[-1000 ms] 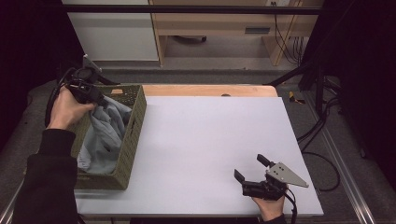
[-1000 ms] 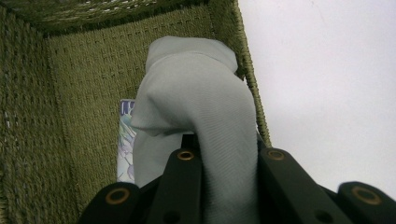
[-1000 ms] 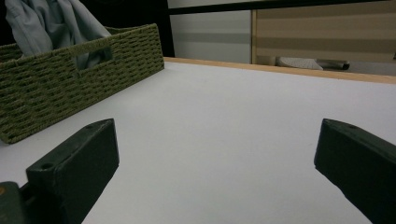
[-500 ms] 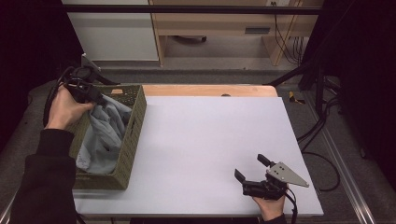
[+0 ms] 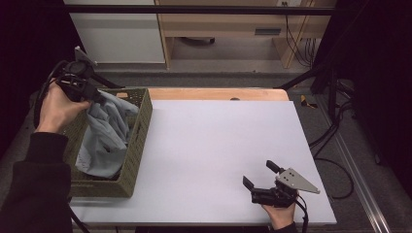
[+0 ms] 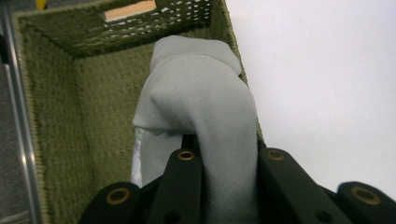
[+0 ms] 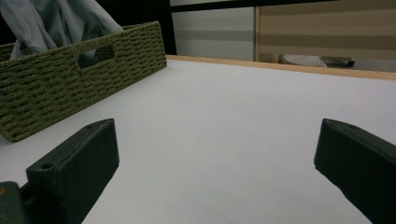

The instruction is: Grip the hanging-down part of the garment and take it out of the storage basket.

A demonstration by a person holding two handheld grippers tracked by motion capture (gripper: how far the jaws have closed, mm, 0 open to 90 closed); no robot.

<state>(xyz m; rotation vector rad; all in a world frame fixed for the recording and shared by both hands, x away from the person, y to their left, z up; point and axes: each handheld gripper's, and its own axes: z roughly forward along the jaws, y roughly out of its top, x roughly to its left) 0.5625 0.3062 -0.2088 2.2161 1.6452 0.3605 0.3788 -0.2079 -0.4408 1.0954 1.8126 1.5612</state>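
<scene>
A grey cloth (image 5: 104, 133) hangs out of an olive woven basket (image 5: 133, 158) at the table's left side. My left gripper (image 5: 97, 95) is shut on the cloth's upper end and holds it above the basket's far left corner. In the left gripper view the cloth (image 6: 205, 107) drapes over and between the black jaws, with the basket (image 6: 60, 102) below. My right gripper (image 5: 260, 174) rests open on the white table (image 5: 214, 141) near its front right edge, nothing between its jaws. The right gripper view looks across the table toward the basket (image 7: 60, 84) and the cloth (image 7: 51, 18).
A wooden strip (image 5: 218, 93) runs along the table's far edge. Beyond it stand a white cabinet (image 5: 116, 34) and a wooden bench (image 5: 233, 24). Cables (image 5: 335, 126) lie on the floor at the right. A metal rail (image 5: 359, 165) borders the table's right side.
My left gripper has risen with the cloth, drawing more of it up out of the basket. The right gripper has stayed in place.
</scene>
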